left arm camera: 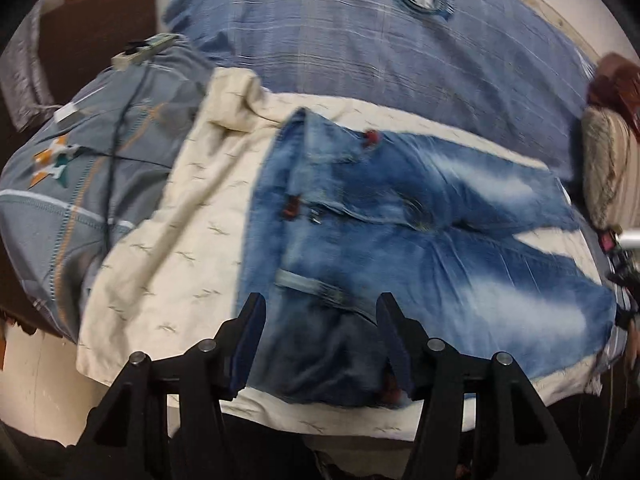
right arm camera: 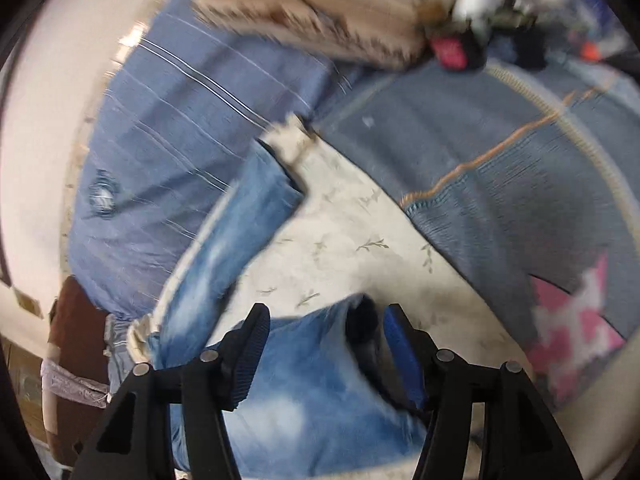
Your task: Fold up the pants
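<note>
One pair of blue jeans point(left arm camera: 400, 216) lies spread flat on a cream sheet point(left arm camera: 168, 216) on the bed. The waist end is near the bed's near edge in the left wrist view, and the two legs run off toward the right side. No fold shows yet, so I think the folding is only at its start.

The left tongs point(left arm camera: 320, 344) hang over the waist part. Their jaws stand about half open, and no cloth is pinched between them. The right tongs point(right arm camera: 324, 352) hang over a leg end point(right arm camera: 320, 344) near the bed's edge. Their jaws stand about half open too, with the hem lying between them but not squeezed.

Next, I think each pair of tongs must go down, close on the cloth, and lift one side over the other so leg meets leg.

I count one pair of jeans, two tongs, one cream sheet, and one white power strip point(left arm camera: 142, 50) on the gray pillow point(left arm camera: 80, 152).
</note>
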Tool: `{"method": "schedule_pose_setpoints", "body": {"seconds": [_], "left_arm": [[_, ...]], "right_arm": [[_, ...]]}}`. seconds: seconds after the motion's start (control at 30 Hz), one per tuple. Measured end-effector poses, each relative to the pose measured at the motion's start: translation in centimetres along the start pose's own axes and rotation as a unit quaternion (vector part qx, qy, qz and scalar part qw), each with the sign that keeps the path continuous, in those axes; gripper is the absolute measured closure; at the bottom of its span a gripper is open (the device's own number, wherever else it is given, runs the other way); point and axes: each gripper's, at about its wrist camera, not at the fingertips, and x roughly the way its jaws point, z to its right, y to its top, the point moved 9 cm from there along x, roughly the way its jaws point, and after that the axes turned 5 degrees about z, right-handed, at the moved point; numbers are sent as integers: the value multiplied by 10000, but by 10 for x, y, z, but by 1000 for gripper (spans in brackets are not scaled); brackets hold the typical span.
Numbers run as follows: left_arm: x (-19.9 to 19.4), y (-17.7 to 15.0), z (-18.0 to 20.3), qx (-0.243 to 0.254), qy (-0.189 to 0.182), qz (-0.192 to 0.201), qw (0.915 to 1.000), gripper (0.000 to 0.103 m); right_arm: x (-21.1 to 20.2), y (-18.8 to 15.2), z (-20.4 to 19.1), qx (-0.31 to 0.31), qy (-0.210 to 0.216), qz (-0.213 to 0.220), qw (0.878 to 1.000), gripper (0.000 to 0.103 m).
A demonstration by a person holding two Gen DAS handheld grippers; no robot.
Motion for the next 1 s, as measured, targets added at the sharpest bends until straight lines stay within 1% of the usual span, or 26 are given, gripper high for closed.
{"method": "schedule_pose_setpoints", "body": {"seconds": [0.03, 0.07, 0.1, 0.13, 0.17, 0.2, 0.23, 0.3, 0.33, 0.37, 0.43, 0.47, 0.5, 0.53, 0.57, 0.6, 0.63, 0.67, 0.7, 0.73, 0.77, 0.83, 0.87, 0.93, 0.97, 1.0], "left_arm": [[2, -4, 5, 73, -7, -45, 10000, 45], [4, -8, 8, 139, 13, -82, 9999, 45], [5, -10, 8, 176, 50, -111, 9998, 45], [7, -12, 7, 186, 79, -136, 9997, 45], [7, -13, 6, 180, 107, -165, 9996, 45], [8, -14, 4, 146, 128, -202, 9996, 45], [9, -14, 4, 116, 127, -217, 9996, 45], [9, -13, 4, 78, 94, -210, 9997, 45], [8, -12, 4, 94, 105, -195, 9997, 45], [6, -12, 5, 116, 119, -181, 9997, 45], [7, -11, 8, 158, 130, -180, 9996, 45], [7, -12, 9, 162, 118, -192, 9996, 45], [7, -12, 10, 160, 101, -200, 9996, 45], [7, -13, 10, 163, 82, -200, 9996, 45], [6, -13, 11, 173, 78, -194, 9996, 44], [5, -14, 10, 183, 81, -192, 9996, 44], [5, -14, 9, 187, 84, -187, 9996, 44], [5, -13, 7, 181, 87, -183, 9996, 44], [6, -13, 6, 173, 93, -184, 9996, 44], [7, -12, 4, 149, 104, -187, 9997, 44], [8, -12, 4, 127, 105, -191, 9997, 44], [11, -11, 5, 101, 83, -203, 9997, 44], [12, -11, 6, 108, 77, -204, 9997, 44], [14, -13, 10, 148, 61, -230, 9996, 44], [15, -14, 11, 177, 56, -254, 9995, 44], [16, -15, 11, 203, 69, -272, 9994, 44]], "right_arm": [[11, -4, 6, 176, -23, -234, 9996, 40], [21, -10, 6, 341, 72, -498, 9982, 41], [25, -14, 3, 320, 128, -586, 9977, 41], [26, -13, -3, 152, 119, -520, 9985, 47], [23, -12, -13, -123, 157, -403, 9990, 66], [20, -12, -18, -228, 211, -338, 9989, 73], [15, -10, -27, -344, 283, -180, 9988, 74], [-2, -7, -47, -785, 465, 230, 9956, 75], [-13, -8, -60, -1158, 527, 481, 9907, 75], [-20, -10, -66, -1417, 500, 639, 9866, 75], [-28, -11, -74, -1911, 320, 917, 9767, 75], [-24, -8, -73, -2106, 30, 1021, 9722, 75], [-20, -4, -62, -2305, -478, 1114, 9655, 72], [-19, 2, -51, -2354, -814, 1204, 9610, 72], [-21, 10, -37, -2249, -1090, 1334, 9590, 72], [-27, 18, -22, -2067, -1260, 1432, 9596, 72], [-35, 25, -6, -1712, -1357, 1541, 9636, 72], [-44, 30, 8, -1307, -1273, 1622, 9697, 72], [-51, 32, 16, -1022, -1075, 1669, 9747, 72], [-56, 31, 17, -895, -837, 1653, 9786, 72], [-59, 27, 13, -1009, -699, 1581, 9798, 72], [-56, 16, -4, -1393, -623, 1428, 9779, 72], [-51, 6, -14, -1584, -479, 1250, 9783, 72], [-37, -8, -31, -1686, -210, 906, 9813, 72], [-26, -13, -36, -1661, -157, 733, 9833, 72], [-14, -16, -37, -1645, -216, 597, 9843, 72]]}}
